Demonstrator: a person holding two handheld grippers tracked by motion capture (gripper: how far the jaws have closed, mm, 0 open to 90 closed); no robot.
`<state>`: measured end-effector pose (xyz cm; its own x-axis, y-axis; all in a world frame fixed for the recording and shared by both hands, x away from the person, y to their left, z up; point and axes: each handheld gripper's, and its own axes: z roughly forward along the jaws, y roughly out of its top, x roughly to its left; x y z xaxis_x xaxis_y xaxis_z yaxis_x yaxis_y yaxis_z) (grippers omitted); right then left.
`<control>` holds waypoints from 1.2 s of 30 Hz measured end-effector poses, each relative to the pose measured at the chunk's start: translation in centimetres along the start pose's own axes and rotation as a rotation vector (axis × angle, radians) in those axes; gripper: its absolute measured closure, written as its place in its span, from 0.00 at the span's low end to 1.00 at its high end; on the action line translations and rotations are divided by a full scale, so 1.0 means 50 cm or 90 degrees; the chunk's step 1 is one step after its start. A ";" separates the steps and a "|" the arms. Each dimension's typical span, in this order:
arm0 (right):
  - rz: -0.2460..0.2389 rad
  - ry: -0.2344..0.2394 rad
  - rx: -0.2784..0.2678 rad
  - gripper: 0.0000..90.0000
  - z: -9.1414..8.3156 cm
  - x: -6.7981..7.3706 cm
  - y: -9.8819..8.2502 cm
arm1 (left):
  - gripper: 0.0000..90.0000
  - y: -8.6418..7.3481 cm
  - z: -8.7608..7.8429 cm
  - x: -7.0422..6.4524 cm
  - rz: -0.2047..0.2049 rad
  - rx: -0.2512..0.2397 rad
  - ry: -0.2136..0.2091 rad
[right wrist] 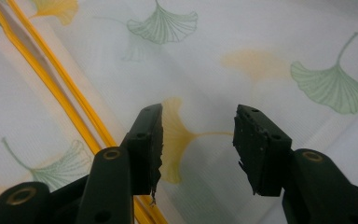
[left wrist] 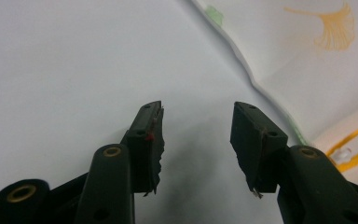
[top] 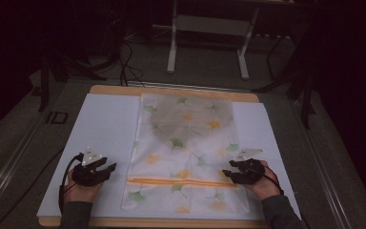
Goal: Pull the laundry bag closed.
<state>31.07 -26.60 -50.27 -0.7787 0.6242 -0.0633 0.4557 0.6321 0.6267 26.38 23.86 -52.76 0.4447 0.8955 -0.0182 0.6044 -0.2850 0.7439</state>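
- My left gripper (top: 106,168) is sitting wide open on the white board (top: 100,129), holding nothing.
- My right gripper (top: 228,174) is hovering open over the leaf-print bag (top: 186,152), beside its orange zipper (top: 181,182).
- The bag is lying flat mid-board; I think grabbing is still to do.

Room dim, far end nearly black. Worktop (top: 106,90): wooden edge showing at the far and near sides, covered by a white sheet (top: 106,125). Grey floor (top: 205,67) around it. Beyond the worktop, a table's white legs (top: 173,45) and crossbar. Dark cables (top: 126,62) trail over the floor at left. Black stand legs (top: 45,76) at left, more dark frames (top: 305,90) at right.
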 end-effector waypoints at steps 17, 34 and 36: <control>-0.030 0.028 0.010 0.61 0.025 0.024 0.034 | 0.61 0.005 -0.002 -0.003 0.023 0.007 -0.015; -0.067 0.061 0.014 0.61 0.048 0.051 0.073 | 0.60 0.005 -0.003 -0.003 0.018 0.014 -0.011; -0.071 0.065 0.013 0.61 0.051 0.054 0.078 | 0.60 0.005 -0.003 -0.003 0.018 0.015 -0.013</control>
<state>31.84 -21.26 -49.97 -0.8645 0.5001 -0.0510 0.3718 0.7044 0.6046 26.35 23.70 -52.47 0.4744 0.8803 -0.0114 0.6067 -0.3175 0.7287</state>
